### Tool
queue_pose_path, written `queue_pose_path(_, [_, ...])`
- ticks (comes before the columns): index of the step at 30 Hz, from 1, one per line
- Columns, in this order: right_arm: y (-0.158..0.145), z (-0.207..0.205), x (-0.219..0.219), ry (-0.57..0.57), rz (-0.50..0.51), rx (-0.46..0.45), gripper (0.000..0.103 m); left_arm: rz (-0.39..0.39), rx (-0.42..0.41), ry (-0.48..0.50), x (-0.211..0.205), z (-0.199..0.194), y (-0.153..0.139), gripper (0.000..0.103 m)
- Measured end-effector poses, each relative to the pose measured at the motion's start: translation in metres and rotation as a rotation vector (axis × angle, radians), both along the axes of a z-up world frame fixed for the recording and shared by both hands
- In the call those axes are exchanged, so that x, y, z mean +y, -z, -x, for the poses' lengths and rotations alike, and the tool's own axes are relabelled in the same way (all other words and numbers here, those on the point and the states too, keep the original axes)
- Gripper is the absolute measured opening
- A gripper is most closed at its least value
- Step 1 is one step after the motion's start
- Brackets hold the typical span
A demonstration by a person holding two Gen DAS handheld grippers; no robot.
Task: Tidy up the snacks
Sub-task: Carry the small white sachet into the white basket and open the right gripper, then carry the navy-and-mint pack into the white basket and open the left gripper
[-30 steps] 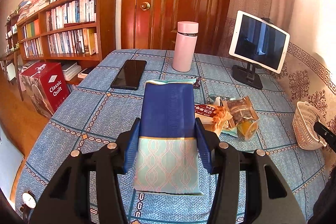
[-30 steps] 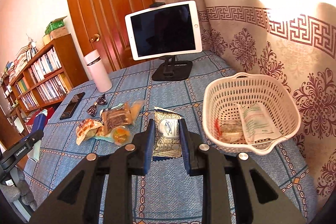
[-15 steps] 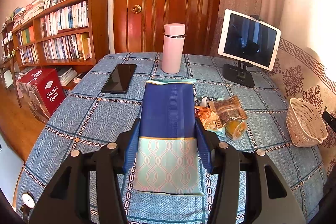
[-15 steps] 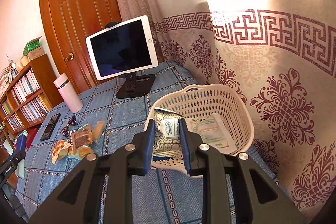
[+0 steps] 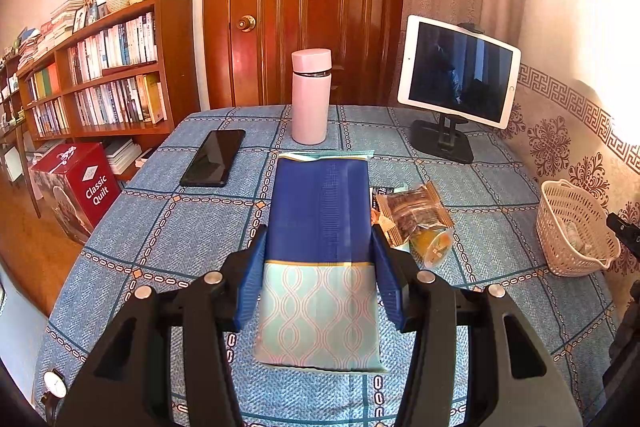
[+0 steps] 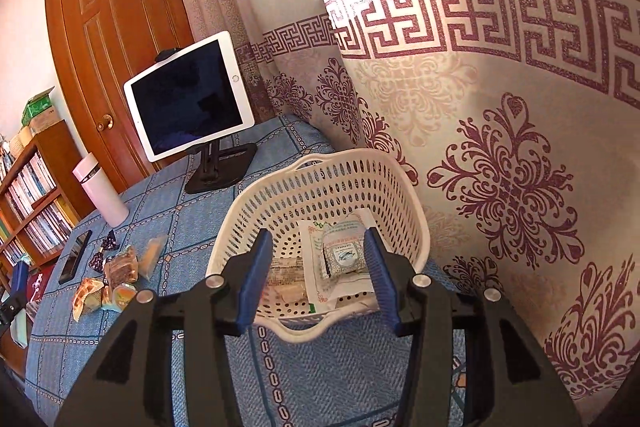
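Observation:
My left gripper (image 5: 318,239) is shut on a long blue and teal snack pack (image 5: 320,203), held above the blue table. A pile of loose wrapped snacks (image 5: 416,219) lies just right of it, with the white basket (image 5: 576,227) further right. In the right wrist view my right gripper (image 6: 317,239) hangs over the basket (image 6: 320,163), its jaws opening. A small patterned packet (image 6: 345,257) lies inside the basket below them, clear of both pads, on top of a flat white pack. The snack pile (image 6: 116,279) lies at the left.
A pink bottle (image 5: 311,95), a black phone (image 5: 214,157) and a tablet on a stand (image 5: 458,71) stand at the far side of the table. A wristwatch (image 5: 54,383) lies at the near left corner. The patterned curtain (image 6: 500,187) hangs right behind the basket.
My right gripper carried the patterned packet from the table over the basket, then opened, and the packet now lies inside. The left gripper keeps its hold on the blue pack and drifted slightly.

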State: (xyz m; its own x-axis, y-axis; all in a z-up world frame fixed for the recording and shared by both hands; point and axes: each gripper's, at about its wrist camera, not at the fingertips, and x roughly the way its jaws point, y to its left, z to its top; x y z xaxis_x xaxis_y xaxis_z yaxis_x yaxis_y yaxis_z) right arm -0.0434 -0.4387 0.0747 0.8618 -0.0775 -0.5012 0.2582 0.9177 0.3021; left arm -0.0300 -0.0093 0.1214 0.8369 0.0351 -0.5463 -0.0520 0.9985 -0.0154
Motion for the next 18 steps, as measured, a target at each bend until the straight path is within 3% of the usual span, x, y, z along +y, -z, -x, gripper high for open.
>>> queue_pose_path(18, [0.022,0.041,-0.009,0.012,-0.021,0.012,0.055,-0.050,-0.035,0.162,-0.085,-0.010,-0.018,0.051])
